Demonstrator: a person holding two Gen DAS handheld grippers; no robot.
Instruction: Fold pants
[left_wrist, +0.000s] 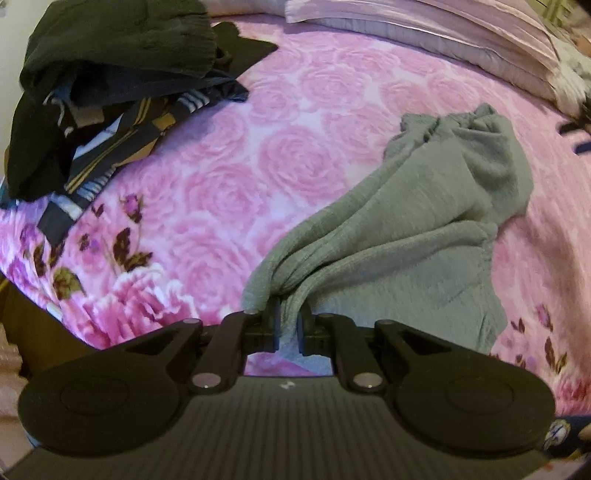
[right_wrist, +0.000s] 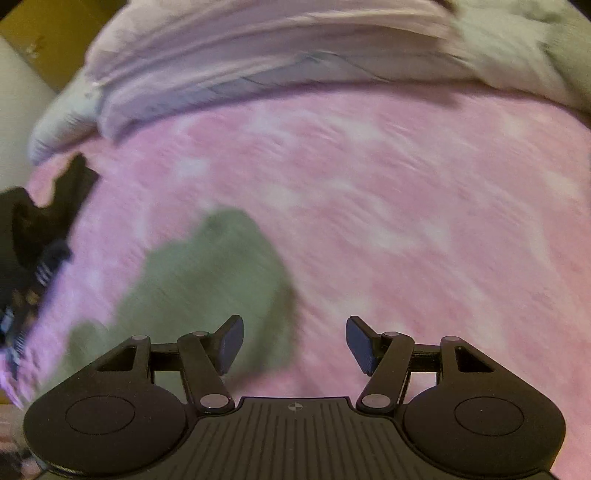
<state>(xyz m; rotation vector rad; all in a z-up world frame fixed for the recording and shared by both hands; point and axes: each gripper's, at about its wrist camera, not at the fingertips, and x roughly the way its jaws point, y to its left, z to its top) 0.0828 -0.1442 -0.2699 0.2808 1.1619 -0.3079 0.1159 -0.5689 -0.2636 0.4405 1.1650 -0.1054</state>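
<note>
1. Grey-green knit pants (left_wrist: 424, 221) lie bunched on the bed's pink rose-print blanket (left_wrist: 280, 155), running from the near edge up and to the right, twd the pale pillows (left_wrist: 424, 33).
2. Left gripper (left_wrist: 287, 325): fingers clenched on a gathered edge of the pants, cloth pulled into a tight fan btwn them and trailing away along that same diagonal.
3. Right gripper (right_wrist: 294, 343): fingers released, spread wide, nothing btwn them. View is badly blurred.
4. Key relation: in the right wrist view the pants (right_wrist: 207, 280) sit ahead and to the left of the open fingers, w/ the left finger's pad (right_wrist: 232, 343) over the cloth edge and the right pad over bare blanket. Touching or not, can't tell.
5. Judgement: the right hand prob. needs to shift left to catch a second edge, so both can stretch the garment flat.
6. Dark clothes pile (left_wrist: 110, 74) lies well apart at far left.
</note>
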